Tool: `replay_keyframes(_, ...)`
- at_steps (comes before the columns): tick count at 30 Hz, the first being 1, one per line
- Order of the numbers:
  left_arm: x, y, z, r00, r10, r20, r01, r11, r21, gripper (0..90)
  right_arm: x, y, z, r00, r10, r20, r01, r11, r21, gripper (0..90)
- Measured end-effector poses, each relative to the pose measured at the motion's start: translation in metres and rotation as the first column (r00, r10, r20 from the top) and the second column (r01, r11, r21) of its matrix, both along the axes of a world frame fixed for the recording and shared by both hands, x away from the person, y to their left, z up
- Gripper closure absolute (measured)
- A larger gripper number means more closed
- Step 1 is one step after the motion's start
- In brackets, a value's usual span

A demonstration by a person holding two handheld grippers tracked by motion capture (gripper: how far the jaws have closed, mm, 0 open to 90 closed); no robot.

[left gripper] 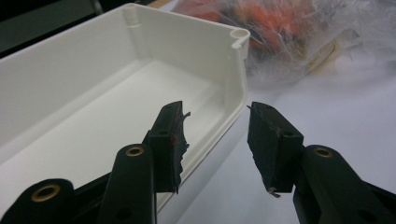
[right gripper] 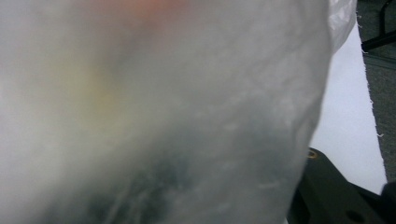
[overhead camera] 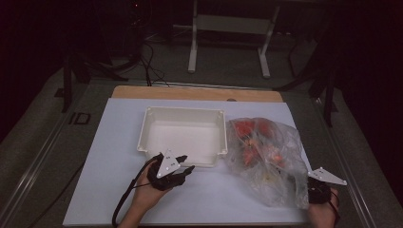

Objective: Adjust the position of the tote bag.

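Note:
A white plastic tray [overhead camera: 183, 135] sits empty in the middle of a white sheet [overhead camera: 114, 190]. Right of it lies a crumpled clear plastic bag [overhead camera: 266, 156] holding red and orange items. My left gripper [overhead camera: 187, 163] is at the tray's near right corner, open. In the left gripper view [left gripper: 215, 109] its jaws straddle the tray wall [left gripper: 233, 88], one over the inside and one outside, without touching it. My right gripper [overhead camera: 311, 189] is at the bag's near right corner. The bag's film [right gripper: 163, 116] lies across its jaws and hides them.
A wooden board [overhead camera: 190, 92] edges the far side of the sheet. Beyond the table stand white frame legs [overhead camera: 192, 52] and dark cables [overhead camera: 149, 61] on the floor. Grey table surface [overhead camera: 47, 156] borders the sheet on both sides.

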State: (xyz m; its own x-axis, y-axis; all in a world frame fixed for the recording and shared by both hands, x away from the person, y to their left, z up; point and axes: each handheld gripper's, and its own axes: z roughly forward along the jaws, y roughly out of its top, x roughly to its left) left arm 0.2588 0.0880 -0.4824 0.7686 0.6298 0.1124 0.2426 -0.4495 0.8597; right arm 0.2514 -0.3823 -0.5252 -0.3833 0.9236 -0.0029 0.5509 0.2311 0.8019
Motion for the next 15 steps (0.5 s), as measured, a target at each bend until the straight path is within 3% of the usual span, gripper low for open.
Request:
replay_keyframes(8, 0.004, -0.03, 0.001, 0.9964, -0.084, 0.007, 0.084, 0.9961, 0.028, 54.9, 0.0, 0.003, 0.002, 0.9999, 0.01, 0.007, -0.011, 1.0, 0.01, 64.4)
replay_keyframes(11, 0.004, -0.051, 0.003, 0.9929, -0.117, 0.018, 0.116, 0.9917, 0.056, 54.1, -0.001, 0.003, 0.003, 0.9999, 0.011, 0.011, -0.011, 1.0, 0.015, 64.4)
replay_keyframes(12, 0.004, -0.051, 0.003, 0.9929, -0.117, 0.018, 0.116, 0.9917, 0.056, 53.5, -0.001, 0.003, 0.003, 0.9999, 0.011, 0.012, -0.012, 1.0, 0.016, 64.4)
replay_keyframes(13, 0.004, -0.063, 0.004, 0.9896, -0.141, 0.026, 0.139, 0.9876, 0.073, 52.1, -0.001, 0.003, 0.004, 0.9999, 0.011, 0.012, -0.012, 1.0, 0.016, 64.4)
replay_keyframes(15, 0.003, -0.069, 0.004, 0.9871, -0.157, 0.033, 0.153, 0.984, 0.091, 50.8, -0.002, 0.003, 0.004, 0.9999, 0.012, 0.011, -0.012, 1.0, 0.016, 64.4)
